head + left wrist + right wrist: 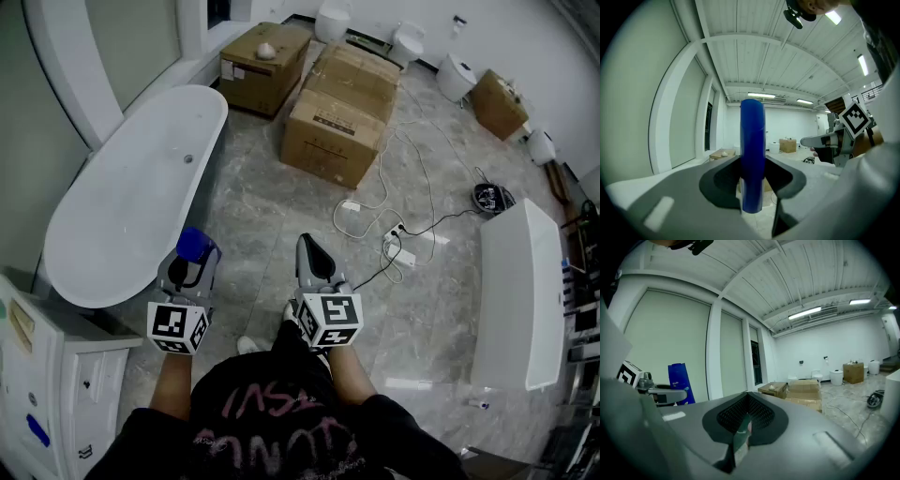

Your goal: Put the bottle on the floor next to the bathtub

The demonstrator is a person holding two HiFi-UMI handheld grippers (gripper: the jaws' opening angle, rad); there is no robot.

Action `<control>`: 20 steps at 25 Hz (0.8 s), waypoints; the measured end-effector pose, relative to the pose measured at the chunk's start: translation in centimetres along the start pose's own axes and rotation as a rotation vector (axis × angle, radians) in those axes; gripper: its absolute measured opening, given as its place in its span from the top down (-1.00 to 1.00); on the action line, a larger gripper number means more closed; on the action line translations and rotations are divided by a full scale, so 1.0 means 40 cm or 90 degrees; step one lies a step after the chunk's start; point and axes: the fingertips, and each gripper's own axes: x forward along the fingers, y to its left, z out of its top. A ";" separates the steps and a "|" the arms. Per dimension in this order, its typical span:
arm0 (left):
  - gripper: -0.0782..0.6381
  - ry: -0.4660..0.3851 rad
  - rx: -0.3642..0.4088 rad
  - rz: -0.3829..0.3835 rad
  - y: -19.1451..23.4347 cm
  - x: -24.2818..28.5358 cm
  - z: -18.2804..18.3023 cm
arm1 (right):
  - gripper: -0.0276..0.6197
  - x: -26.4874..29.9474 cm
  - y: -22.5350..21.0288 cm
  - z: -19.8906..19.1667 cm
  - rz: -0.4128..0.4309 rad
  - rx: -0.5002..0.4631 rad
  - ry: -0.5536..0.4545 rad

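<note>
A blue bottle stands upright between the jaws of my left gripper, which is shut on it, held in the air above the floor by the near end of the white bathtub. In the left gripper view the bottle fills the gap between the jaws. My right gripper hangs beside it over the grey floor, jaws closed together with nothing in them. In the right gripper view the bottle shows at the left against the wall.
Cardboard boxes stand beyond on the marble floor. White cables and a power strip lie to the right. A second white tub lies at right, a white cabinet at near left. Toilets line the far wall.
</note>
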 end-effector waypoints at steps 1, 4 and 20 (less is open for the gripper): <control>0.34 0.000 0.000 -0.001 0.001 -0.001 0.001 | 0.85 0.000 0.003 0.001 -0.001 -0.001 0.000; 0.34 -0.001 -0.001 -0.003 0.005 -0.007 0.002 | 0.85 -0.001 0.014 0.004 0.000 -0.006 0.000; 0.34 0.006 -0.007 -0.002 0.014 -0.004 -0.016 | 0.84 0.003 0.013 0.004 -0.002 0.006 -0.017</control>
